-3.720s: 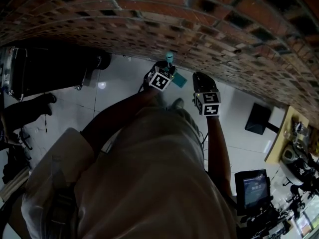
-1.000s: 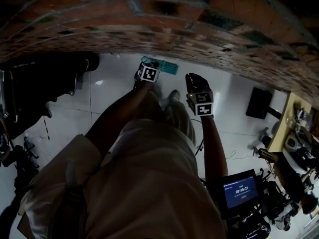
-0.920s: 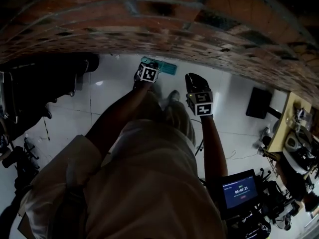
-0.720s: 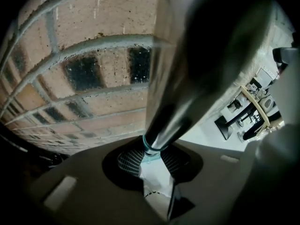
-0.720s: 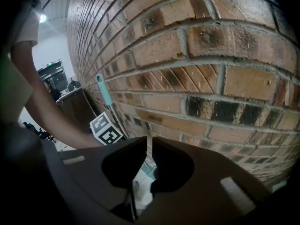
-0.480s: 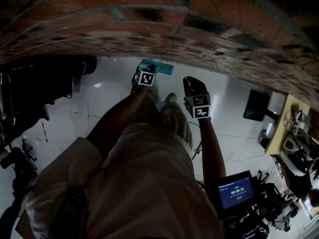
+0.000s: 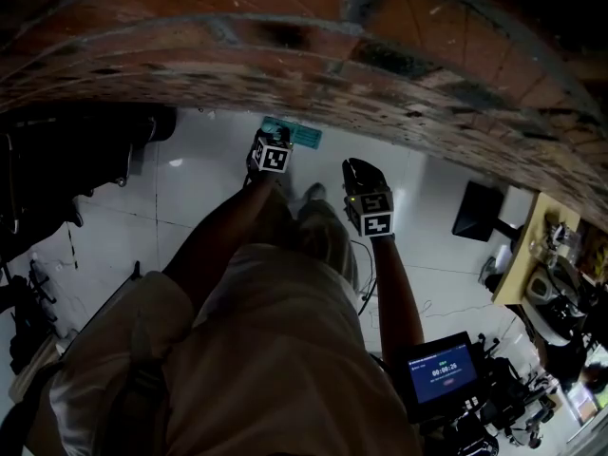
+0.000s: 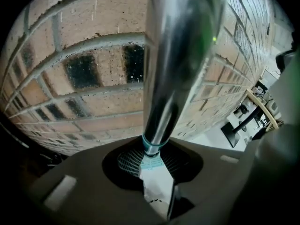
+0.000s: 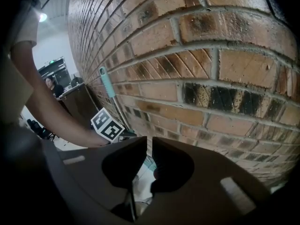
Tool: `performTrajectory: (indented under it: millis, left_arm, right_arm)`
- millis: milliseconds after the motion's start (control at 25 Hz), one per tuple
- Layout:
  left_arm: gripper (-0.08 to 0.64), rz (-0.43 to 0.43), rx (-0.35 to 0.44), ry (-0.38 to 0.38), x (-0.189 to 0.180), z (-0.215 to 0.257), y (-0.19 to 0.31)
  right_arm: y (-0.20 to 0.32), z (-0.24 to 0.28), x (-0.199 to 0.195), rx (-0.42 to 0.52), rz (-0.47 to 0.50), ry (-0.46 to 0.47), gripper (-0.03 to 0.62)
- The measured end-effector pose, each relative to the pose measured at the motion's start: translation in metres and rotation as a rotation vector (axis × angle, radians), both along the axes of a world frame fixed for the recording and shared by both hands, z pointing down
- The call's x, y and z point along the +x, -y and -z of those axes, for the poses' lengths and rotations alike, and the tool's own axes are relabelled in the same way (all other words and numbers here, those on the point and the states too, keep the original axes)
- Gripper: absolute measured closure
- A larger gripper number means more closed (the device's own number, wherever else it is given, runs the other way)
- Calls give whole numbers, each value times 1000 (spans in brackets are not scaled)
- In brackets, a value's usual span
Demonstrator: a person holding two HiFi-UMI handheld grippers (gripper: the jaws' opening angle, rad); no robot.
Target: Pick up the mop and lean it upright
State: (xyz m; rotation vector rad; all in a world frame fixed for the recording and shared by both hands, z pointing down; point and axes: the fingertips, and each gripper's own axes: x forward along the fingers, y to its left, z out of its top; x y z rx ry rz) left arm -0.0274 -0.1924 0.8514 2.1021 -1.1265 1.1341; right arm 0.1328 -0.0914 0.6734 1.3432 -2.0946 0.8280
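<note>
The mop's metal pole (image 8: 173, 55) runs down through the left gripper view to a teal collar (image 8: 152, 148) in front of the brick wall (image 8: 84, 41). My left gripper (image 8: 155, 161) is shut on that pole. In the head view the left gripper (image 7: 273, 156) is close to the wall, with the teal mop head (image 7: 294, 134) on the white floor just beyond it. My right gripper (image 7: 370, 209) hangs to its right, shut with nothing in it. In the right gripper view the jaws (image 9: 149, 146) meet, and the pole's teal-tipped end (image 9: 107, 85) rests against the bricks.
The brick wall (image 7: 313, 55) spans the top of the head view. A black case (image 7: 66, 150) lies on the floor at left. At right are a black stand base (image 7: 475, 212), a wooden table (image 7: 532, 264) and a lit screen (image 7: 440, 373).
Both grippers hold almost the same places as a second ago; only the head view has drifted. Compared with the oldest frame, the left gripper and mop sit nearer the wall.
</note>
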Motion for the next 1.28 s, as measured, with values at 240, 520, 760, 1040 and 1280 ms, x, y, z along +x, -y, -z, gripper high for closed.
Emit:
performTrajectory:
  millis: [240,520,760,1040,1280]
  left_arm:
    - [436,-32,52,-7,7,-4,6]
    - [311,24,-7,-60,-4,-4,3]
    - [227,-3,-27,-51,-19,19,8]
    - [224,-31,-27,-61,-21,52,-13]
    - [235,-34,30,-74,-36,91,-24]
  right_arm:
    - [-2,-3,5,-2,10,-1,552]
    - [-3,3,4,11,6,3,552]
    - [21,22,-3,71,8,28,551]
    - [24,46,2,112,6,31,546]
    - [18,58,15,137,-10,36,526]
